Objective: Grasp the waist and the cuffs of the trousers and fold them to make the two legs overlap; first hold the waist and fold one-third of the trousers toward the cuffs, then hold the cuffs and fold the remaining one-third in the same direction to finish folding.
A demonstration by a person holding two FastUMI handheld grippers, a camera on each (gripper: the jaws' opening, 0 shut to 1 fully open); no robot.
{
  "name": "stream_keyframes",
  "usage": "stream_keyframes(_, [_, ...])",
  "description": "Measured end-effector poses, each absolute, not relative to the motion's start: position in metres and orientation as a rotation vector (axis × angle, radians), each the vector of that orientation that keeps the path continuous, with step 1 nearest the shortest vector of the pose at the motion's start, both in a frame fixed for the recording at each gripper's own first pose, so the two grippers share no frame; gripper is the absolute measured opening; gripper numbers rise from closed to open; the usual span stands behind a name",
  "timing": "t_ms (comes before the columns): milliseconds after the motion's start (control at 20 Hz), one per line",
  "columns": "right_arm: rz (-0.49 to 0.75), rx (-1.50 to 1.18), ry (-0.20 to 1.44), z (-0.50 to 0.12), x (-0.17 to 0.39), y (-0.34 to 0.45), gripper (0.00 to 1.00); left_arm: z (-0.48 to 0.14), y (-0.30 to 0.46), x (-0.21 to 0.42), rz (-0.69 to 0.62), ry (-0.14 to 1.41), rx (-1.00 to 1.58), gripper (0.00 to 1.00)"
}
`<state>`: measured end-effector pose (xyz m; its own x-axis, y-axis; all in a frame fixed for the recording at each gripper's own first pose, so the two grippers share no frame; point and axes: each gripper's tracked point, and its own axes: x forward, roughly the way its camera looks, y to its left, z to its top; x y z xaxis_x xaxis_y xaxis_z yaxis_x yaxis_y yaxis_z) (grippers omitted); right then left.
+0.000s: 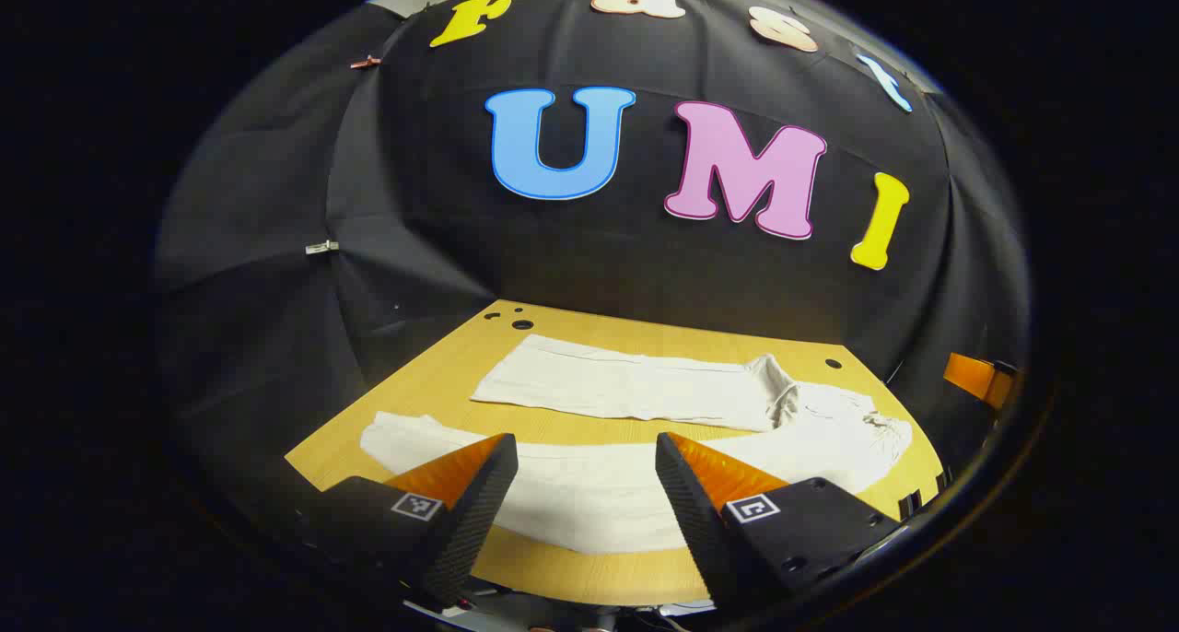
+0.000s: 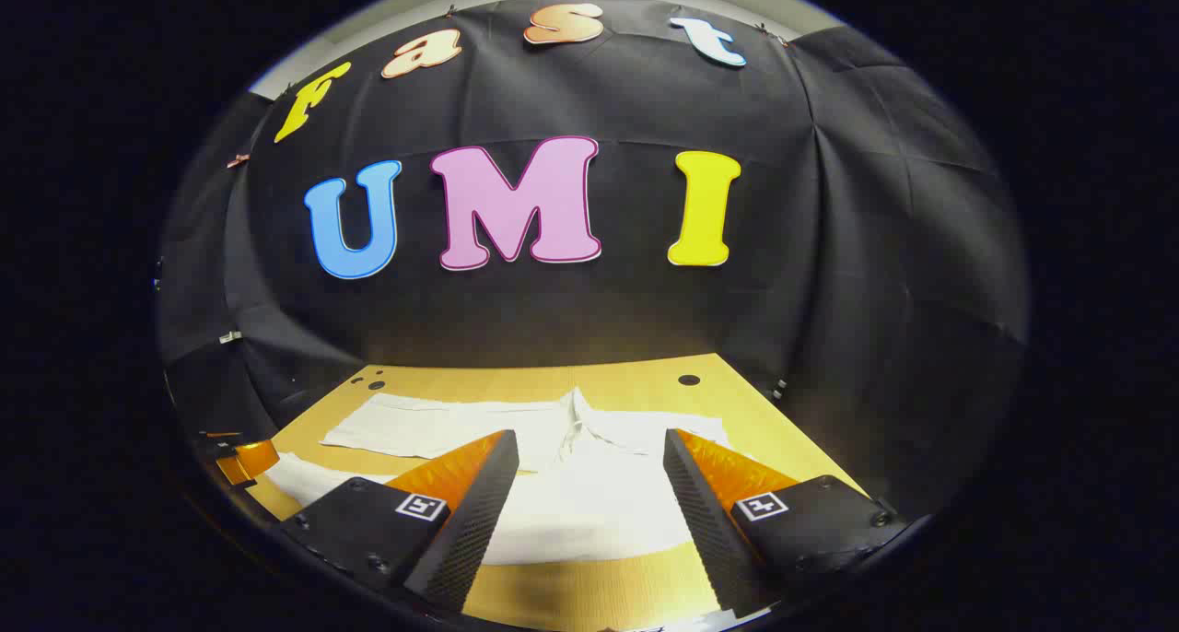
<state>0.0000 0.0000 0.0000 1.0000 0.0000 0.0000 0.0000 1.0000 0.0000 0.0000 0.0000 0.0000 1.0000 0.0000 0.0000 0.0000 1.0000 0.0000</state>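
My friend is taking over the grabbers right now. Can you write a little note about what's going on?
Left gripper: open, holding nothing, above the near trouser leg.
Right gripper: open, holding nothing, above the waist end.
Trousers: white, spread flat on the wooden table, the two legs side by side and apart, joined at the waist.
Done: no fold yet.
Left: lay one leg over the other, fold the waist third toward the cuffs, then fold the cuff third the same way.

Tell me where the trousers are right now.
The white trousers lie spread flat on the wooden table, legs apart, just beyond the open left claw; the right gripper view shows them ahead of the open right claw.
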Motion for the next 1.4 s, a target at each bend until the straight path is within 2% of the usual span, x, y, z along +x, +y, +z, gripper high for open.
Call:
stream_keyframes(50, [0.001,0.001,0.001,0.001,0.003,-0.002,0.98,0.0,-0.003,0.001,-0.003,0.001,0.004,0.96])
stream_keyframes(950, [0.052,-0.041,0.017,-0.001,0.027,0.009,0.96,0.003,0.003,0.024,0.024,-0.01,-0.027,0.96])
stream_keyframes(1400, [0.0,-0.146,0.012,-0.002,0.059,-0.032,0.96,0.003,0.018,0.036,0.046,0.002,-0.048,0.96])
